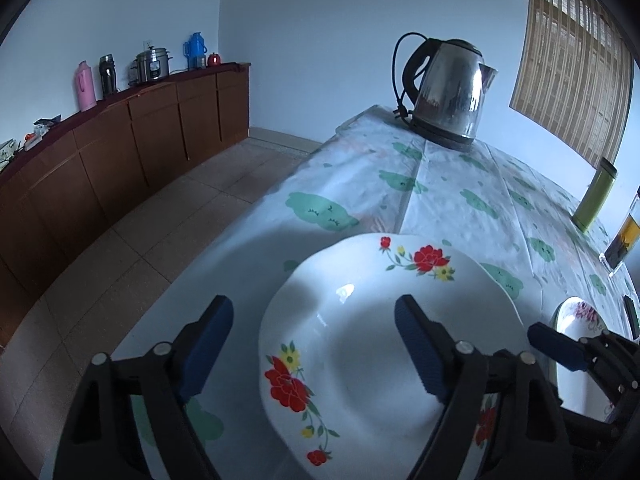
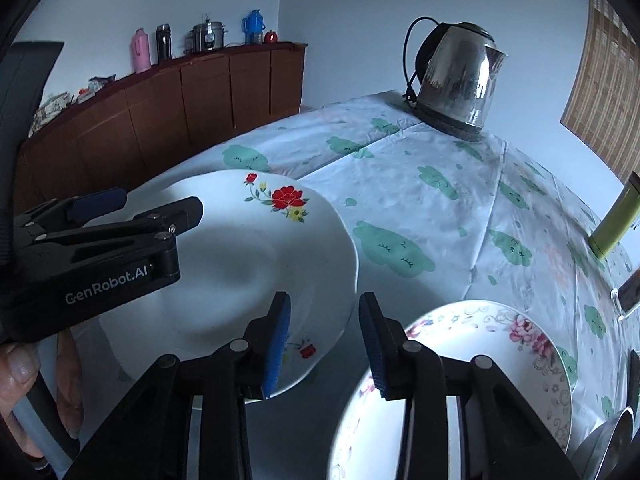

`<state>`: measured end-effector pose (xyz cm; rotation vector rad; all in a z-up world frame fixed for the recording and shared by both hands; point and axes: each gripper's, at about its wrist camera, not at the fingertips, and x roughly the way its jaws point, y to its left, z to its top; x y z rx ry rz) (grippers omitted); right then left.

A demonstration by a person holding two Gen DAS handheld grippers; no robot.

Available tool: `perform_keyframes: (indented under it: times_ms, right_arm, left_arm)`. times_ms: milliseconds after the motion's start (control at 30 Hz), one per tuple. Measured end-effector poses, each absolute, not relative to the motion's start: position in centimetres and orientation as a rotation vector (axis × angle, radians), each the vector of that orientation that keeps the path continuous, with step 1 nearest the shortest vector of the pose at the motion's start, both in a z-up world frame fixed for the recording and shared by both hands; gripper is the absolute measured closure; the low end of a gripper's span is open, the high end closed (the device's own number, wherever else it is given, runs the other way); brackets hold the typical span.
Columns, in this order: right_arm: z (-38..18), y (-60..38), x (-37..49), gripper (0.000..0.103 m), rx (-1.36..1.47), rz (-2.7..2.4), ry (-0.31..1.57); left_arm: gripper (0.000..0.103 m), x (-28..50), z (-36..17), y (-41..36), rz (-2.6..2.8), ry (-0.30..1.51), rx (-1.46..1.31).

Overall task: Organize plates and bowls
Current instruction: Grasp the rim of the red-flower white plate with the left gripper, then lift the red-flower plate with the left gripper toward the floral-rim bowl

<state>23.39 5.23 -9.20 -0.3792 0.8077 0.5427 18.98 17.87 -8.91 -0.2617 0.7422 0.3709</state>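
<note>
Hovering wide-jawed, left gripper (image 1: 314, 346) over the white red-flowered deep plate (image 1: 372, 344) at lower centre; right gripper (image 2: 324, 344), jaws parted, empty, between it and the pink-flowered plate (image 2: 500, 364). Risking plates clinking, sliding off the glossy tabletop (image 2: 420, 184).

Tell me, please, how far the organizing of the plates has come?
Nothing looks stacked yet. The white red-flowered plate and the white pink-flowered plate lie apart on the cloud-print tablecloth. The left hand-held gripper hangs open over the first; the right hand-held gripper is open between them. Gripping and stacking remain.
</note>
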Motion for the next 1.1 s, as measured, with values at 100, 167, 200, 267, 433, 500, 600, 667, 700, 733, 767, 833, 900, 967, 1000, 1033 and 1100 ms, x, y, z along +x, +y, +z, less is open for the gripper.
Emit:
perform_keyframes:
  times_ms: [100, 167, 200, 267, 433, 500, 600, 667, 700, 733, 767, 833, 900, 967, 1000, 1033, 1100]
  right_arm:
    - [-9.7, 5.9, 23.7, 0.065, -0.426, 0.52, 0.84]
    - [-9.8, 6.0, 23.9, 0.065, -0.427, 0.516, 0.851]
    - [-9.8, 6.0, 23.8, 0.065, -0.436, 0.52, 0.85]
    - [-9.8, 6.0, 23.6, 0.065, -0.427, 0.546, 0.848]
    - [-9.6, 6.6, 22.6, 0.065, -0.414, 0.628, 0.839]
    - [-9.6, 6.8, 22.4, 0.065, -0.427, 0.625, 0.837]
    - [-9.8, 7.1, 22.4, 0.065, -0.431, 0.611, 0.834]
    - [-9.8, 7.4, 22.3, 0.064, -0.448, 0.599, 0.824]
    - [-9.8, 7.4, 22.3, 0.064, -0.441, 0.597, 0.828]
    - [-9.8, 7.3, 22.4, 0.064, -0.436, 0.599, 0.826]
    - [-9.8, 7.2, 22.3, 0.064, -0.43, 0.603, 0.823]
    - [-9.8, 7.0, 22.4, 0.064, -0.414, 0.609, 0.824]
    - [-9.7, 6.8, 22.5, 0.064, -0.386, 0.619, 0.832]
    - [-9.7, 6.7, 22.6, 0.066, -0.372, 0.621, 0.833]
    - [-9.8, 6.7, 22.5, 0.066, -0.374, 0.618, 0.831]
    - [-9.8, 6.7, 22.5, 0.066, -0.375, 0.615, 0.83]
    - [-9.8, 6.5, 22.4, 0.066, -0.366, 0.616, 0.832]
  left_arm:
    - [0.028, 19.2, -9.2, 17.9, 0.374, 0.758, -0.261]
    - [0.03, 19.1, -9.3, 18.2, 0.38, 0.764, -0.268]
    - [0.03, 19.1, -9.4, 18.4, 0.388, 0.768, -0.273]
    - [0.03, 19.1, -9.5, 18.8, 0.402, 0.774, -0.284]
    - [0.031, 18.9, -10.0, 19.6, 0.45, 0.789, -0.29]
    - [0.037, 19.0, -10.3, 19.8, 0.459, 0.803, -0.295]
    - [0.049, 19.3, -10.7, 19.7, 0.458, 0.828, -0.287]
    - [0.052, 19.4, -10.8, 19.5, 0.46, 0.833, -0.271]
    - [0.052, 19.4, -10.8, 19.5, 0.46, 0.833, -0.274]
    - [0.052, 19.3, -10.8, 19.6, 0.461, 0.831, -0.276]
    - [0.053, 19.2, -10.8, 19.6, 0.462, 0.83, -0.278]
    - [0.055, 19.2, -10.7, 19.7, 0.465, 0.828, -0.279]
    - [0.055, 19.0, -10.7, 19.8, 0.464, 0.82, -0.286]
    - [0.055, 18.8, -10.5, 19.7, 0.459, 0.809, -0.287]
    - [0.055, 18.8, -10.4, 19.7, 0.457, 0.802, -0.284]
    - [0.055, 18.7, -10.2, 19.5, 0.454, 0.793, -0.28]
    - [0.055, 18.6, -10.0, 19.5, 0.45, 0.782, -0.277]
